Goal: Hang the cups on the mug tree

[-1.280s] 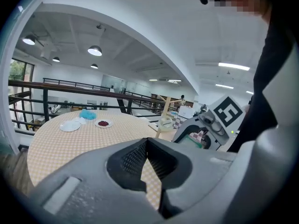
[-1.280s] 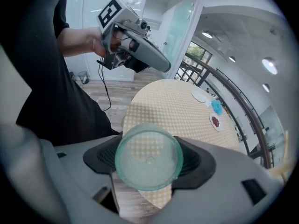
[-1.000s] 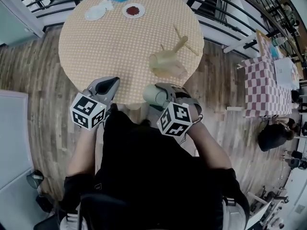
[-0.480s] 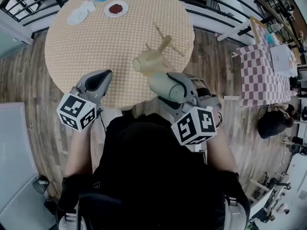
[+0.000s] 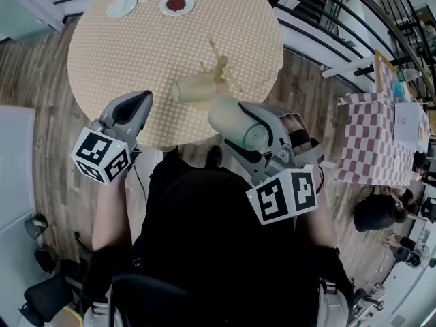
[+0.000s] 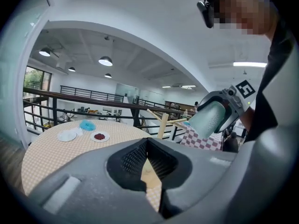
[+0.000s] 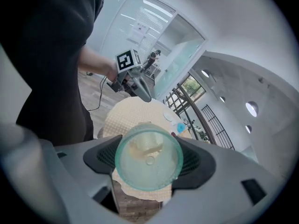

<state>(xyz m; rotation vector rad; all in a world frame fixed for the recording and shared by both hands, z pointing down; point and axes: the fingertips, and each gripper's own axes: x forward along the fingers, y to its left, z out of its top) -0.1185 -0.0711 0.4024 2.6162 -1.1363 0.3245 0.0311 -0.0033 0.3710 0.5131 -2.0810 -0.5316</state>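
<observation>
Pinching a translucent green cup (image 7: 148, 162) sideways above the bench's (image 5: 136, 53) 5 o'clock edge, the right gripper (image 5: 245, 128) points toward the wooden mug tree (image 5: 219, 63), where a second cup (image 5: 192, 88) sits, while the left gripper (image 6: 147, 155), pressed together on nothing, hovers at 7 o'clock and a saucer (image 5: 176, 4) at 12 o'clock holds something dark red.

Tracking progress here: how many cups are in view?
2: a green cup in the right gripper, and a yellowish cup at the mug tree; others may be hidden.
</observation>
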